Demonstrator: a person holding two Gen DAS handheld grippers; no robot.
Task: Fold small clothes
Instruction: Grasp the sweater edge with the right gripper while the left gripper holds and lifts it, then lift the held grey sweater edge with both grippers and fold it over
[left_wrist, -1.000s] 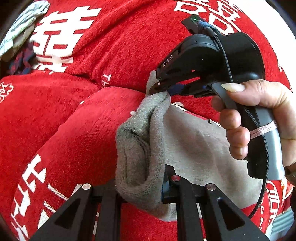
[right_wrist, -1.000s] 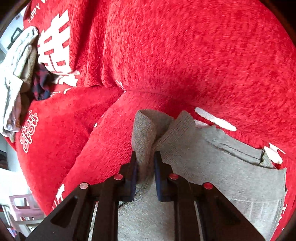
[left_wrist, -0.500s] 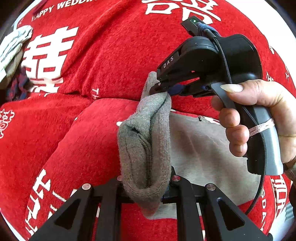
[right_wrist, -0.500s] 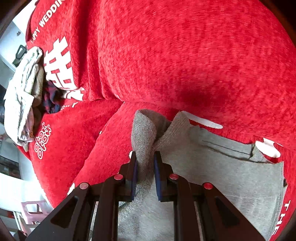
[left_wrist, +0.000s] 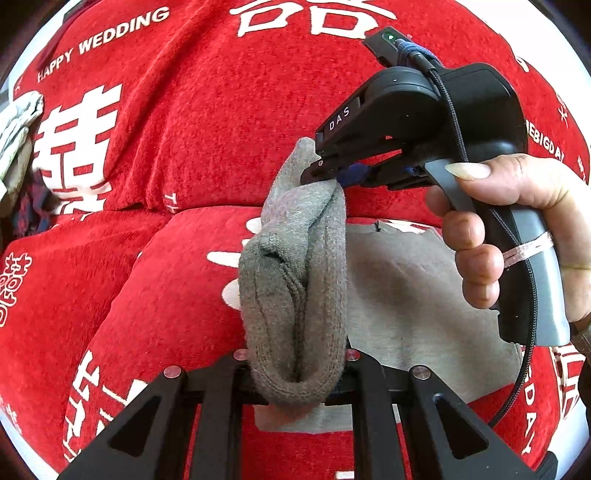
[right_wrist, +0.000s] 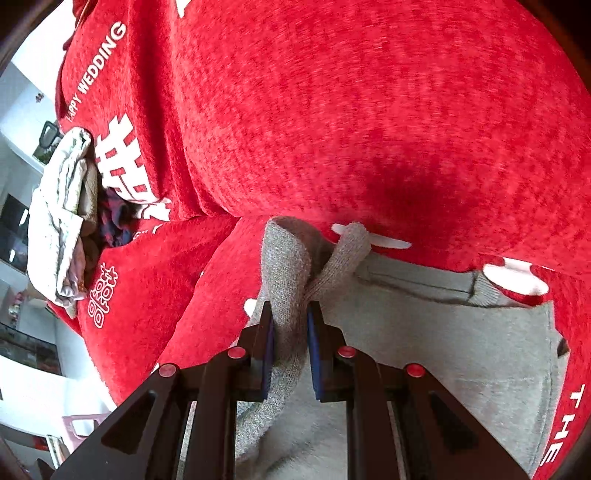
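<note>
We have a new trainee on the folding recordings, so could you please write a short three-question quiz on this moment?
1. True or false: both the left gripper and the right gripper are shut on the grey garment.
2. Multiple choice: what does the grey garment lie on? A) a wooden table B) a red sofa cover with white lettering C) a blue towel
3. Fill in: the English words printed on the cover at upper left in the left wrist view read "HAPPY ____".

Key: 1 true; 2 B; 3 WEDDING
</note>
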